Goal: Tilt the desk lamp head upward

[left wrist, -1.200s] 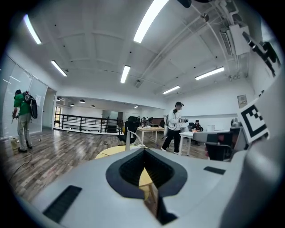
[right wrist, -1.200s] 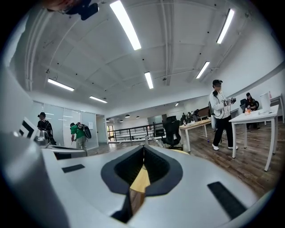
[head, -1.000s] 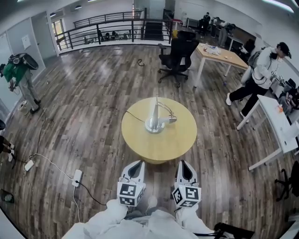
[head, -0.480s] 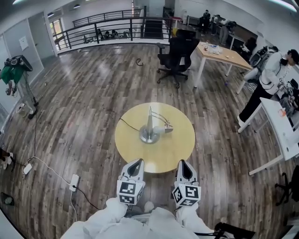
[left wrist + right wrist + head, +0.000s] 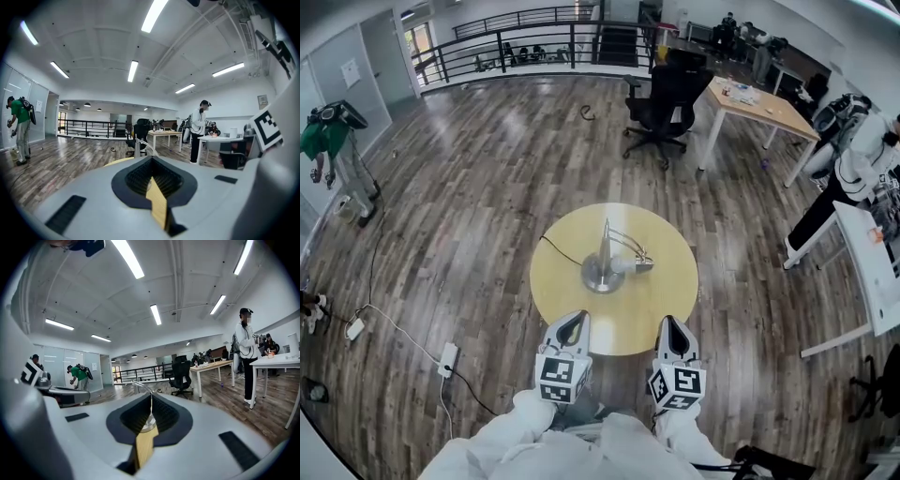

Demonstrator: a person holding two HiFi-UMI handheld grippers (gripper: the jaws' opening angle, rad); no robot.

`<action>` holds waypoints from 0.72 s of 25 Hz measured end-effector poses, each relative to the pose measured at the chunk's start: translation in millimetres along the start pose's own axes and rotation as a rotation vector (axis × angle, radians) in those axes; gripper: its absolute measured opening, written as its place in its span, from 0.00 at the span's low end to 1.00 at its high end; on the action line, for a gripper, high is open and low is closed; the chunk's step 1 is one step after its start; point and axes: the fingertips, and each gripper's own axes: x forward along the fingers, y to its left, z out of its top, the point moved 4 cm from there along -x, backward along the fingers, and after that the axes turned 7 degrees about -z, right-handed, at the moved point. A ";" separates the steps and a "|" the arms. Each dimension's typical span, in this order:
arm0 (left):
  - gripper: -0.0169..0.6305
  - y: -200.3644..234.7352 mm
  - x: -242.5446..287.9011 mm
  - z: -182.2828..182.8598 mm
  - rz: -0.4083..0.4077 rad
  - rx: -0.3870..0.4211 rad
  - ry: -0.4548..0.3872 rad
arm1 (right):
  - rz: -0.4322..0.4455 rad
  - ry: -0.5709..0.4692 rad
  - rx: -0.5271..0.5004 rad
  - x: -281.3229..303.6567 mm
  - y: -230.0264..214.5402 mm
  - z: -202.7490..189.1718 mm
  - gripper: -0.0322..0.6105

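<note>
I'm reading this as the approach step, with nothing touched yet. The desk lamp [image 5: 606,255] is standing near the middle of the round desk [image 5: 661,314], with its base [image 5: 600,277] at centre, the post upright, and the thin arm arcing over so the lamp head [image 5: 635,265] is sitting low at 3 o'clock from the post. The cable [image 5: 558,247] is trailing off toward 10 o'clock.

The left hand-held gripper [image 5: 573,325] is hanging over the desk edge at 7 o'clock with its jaws together and nothing between them. The right hand-held gripper [image 5: 672,328] is at 5 o'clock, also with jaws together and empty. Both are pointing at 12, well apart from the lamp.

Next move, as I'm judging it: the right jaws need parting, then reaching in toward 11 o'clock to take the head from the side and rotate it up. I'm thinking the left should be pinning the base, since a light lamp looks likely to slide or tip. I can't tell the hinge stiffness from here.
</note>
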 end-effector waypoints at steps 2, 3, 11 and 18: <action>0.03 6.3 9.9 -0.1 -0.001 0.001 0.001 | 0.001 0.008 -0.004 11.9 -1.1 -1.3 0.07; 0.03 9.9 15.0 -0.9 -0.002 -0.001 0.003 | 0.001 0.012 -0.006 18.1 -1.2 -2.3 0.07; 0.03 47.9 59.3 4.2 -0.010 -0.015 0.017 | -0.001 0.017 -0.028 75.1 5.0 5.5 0.07; 0.03 84.9 102.8 5.7 -0.032 -0.011 0.039 | -0.037 0.029 -0.033 124.8 5.1 9.3 0.07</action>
